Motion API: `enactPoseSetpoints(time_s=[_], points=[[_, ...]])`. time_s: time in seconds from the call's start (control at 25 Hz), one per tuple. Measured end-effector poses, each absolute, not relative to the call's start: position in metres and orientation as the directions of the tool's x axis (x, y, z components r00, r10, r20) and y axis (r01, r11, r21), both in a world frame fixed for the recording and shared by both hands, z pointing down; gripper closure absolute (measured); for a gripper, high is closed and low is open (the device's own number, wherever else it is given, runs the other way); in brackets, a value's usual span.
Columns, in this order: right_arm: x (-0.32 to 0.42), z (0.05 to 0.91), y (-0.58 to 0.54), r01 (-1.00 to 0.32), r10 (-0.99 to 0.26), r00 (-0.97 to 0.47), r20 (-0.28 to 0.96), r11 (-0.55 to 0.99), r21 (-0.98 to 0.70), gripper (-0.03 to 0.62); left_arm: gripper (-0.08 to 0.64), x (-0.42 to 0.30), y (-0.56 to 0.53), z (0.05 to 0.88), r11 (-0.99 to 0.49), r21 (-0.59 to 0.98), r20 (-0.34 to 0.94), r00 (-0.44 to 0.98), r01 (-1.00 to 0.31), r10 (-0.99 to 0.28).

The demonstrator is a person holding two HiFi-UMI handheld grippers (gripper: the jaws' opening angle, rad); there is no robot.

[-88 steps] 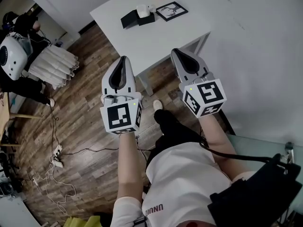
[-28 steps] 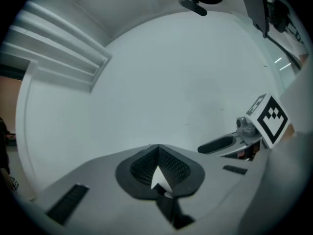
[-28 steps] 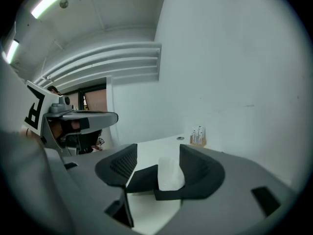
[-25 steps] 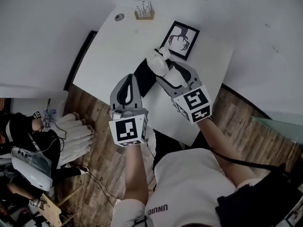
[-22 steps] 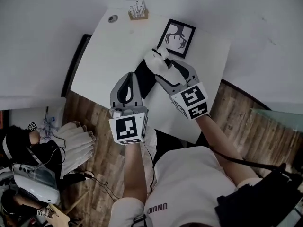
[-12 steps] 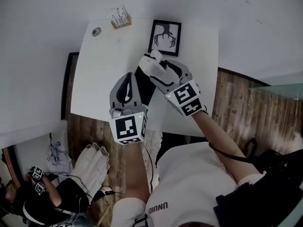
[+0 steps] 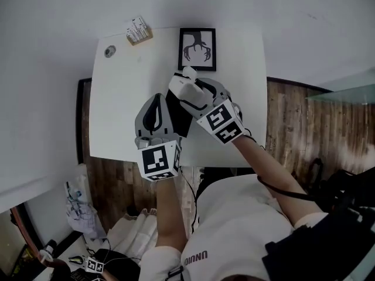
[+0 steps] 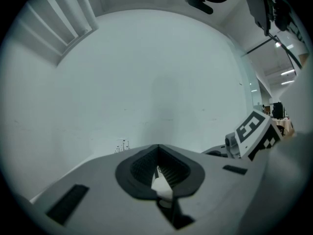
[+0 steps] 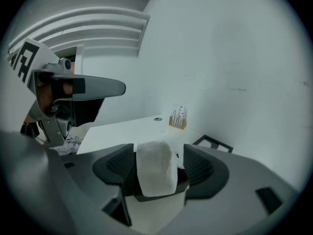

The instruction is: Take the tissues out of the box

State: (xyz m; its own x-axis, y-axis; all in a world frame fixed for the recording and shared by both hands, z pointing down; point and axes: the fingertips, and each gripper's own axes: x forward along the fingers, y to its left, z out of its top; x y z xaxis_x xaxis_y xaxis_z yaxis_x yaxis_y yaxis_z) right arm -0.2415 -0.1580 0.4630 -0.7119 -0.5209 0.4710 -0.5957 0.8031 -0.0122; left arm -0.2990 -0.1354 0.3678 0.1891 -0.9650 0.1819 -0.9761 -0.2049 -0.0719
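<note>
A black tissue box (image 7: 177, 115) lies on the white table (image 7: 117, 116), and a white tissue (image 7: 186, 78) stands up out of its top. My right gripper (image 7: 191, 90) is over the box, one jaw on either side of that tissue (image 9: 155, 173). Its jaws are opening, with gaps between the pads and the tissue. My left gripper (image 7: 156, 102) hovers just left of the box with nothing in its shut jaws. It also shows in the right gripper view, where the left gripper (image 9: 83, 87) is off to the left. The left gripper's own view shows only its closed tips (image 8: 157, 153) against a blank wall.
A framed black-and-white picture (image 7: 197, 48) lies beyond the box. A small wooden card holder (image 7: 139, 30) and a round grommet (image 7: 109, 51) sit at the table's far left corner. White walls border the table, and wood floor lies on both sides.
The head view has swung round, so the table now sits square in view. My right gripper stays at the tissue above the box. The left gripper keeps its place beside it.
</note>
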Motion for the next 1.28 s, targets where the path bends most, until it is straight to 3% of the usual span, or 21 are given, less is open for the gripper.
enactPoseSetpoints(time_s=[1.28], points=[[-0.252,0.495,-0.165,-0.584,-0.497,-0.671,0.551,0.812,0.021,0.27,0.548,-0.309,-0.145,0.386,-0.195,-0.043,0.21,0.182,-0.98,-0.961]])
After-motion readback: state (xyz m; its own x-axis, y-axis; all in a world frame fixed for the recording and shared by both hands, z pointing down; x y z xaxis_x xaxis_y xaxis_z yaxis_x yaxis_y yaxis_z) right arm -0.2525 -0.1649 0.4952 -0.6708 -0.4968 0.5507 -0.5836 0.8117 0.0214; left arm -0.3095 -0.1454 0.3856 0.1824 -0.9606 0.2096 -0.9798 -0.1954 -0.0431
